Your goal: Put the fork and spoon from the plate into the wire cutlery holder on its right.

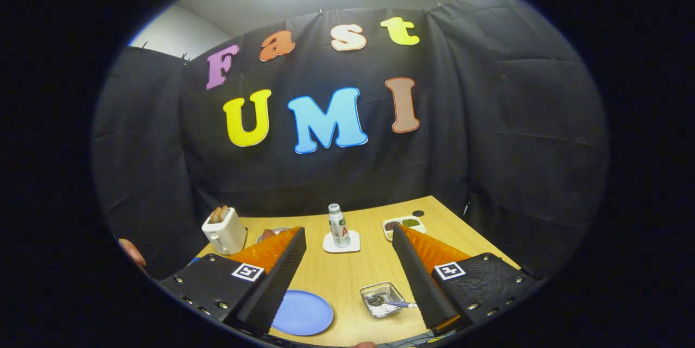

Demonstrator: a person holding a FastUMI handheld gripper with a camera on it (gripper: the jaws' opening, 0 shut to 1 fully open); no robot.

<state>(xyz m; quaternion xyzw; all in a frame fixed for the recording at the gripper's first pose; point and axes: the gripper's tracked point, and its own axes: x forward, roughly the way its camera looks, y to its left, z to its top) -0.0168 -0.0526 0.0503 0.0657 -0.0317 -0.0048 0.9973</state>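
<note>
**Gripper raised over the table, fingers wide, cutlery already at the holder**

The gripper (pixel 347 283) hangs above the near edge of the wooden table (pixel 347 272) with its fingers spread well apart and nothing between them. That open stance suits either a release just made or an approach not yet begun; from this height it touches nothing.

The blue plate (pixel 302 312) lies near the table's front edge, just beside the left finger, and its face looks bare. To its right, close against the right finger, sits the wire cutlery holder (pixel 383 299), a small shallow metal basket. A utensil handle (pixel 400 304) pokes out of it toward the right finger, so at least one piece is inside. The contents are small and glinting, and I cannot say for certain whether both fork and spoon are there. If they are, the task is about done, and the lifted, open gripper fits that reading.

Farther back, a bottle (pixel 338 225) stands upright on a white coaster (pixel 342 242) near the middle of the table. A toaster (pixel 224 230) with bread in its slots occupies the far left corner, and a small tray of food (pixel 404 225) sits toward the far right corner. These are well apart from the working area, which leaves the front of the table free for reaching.
</note>
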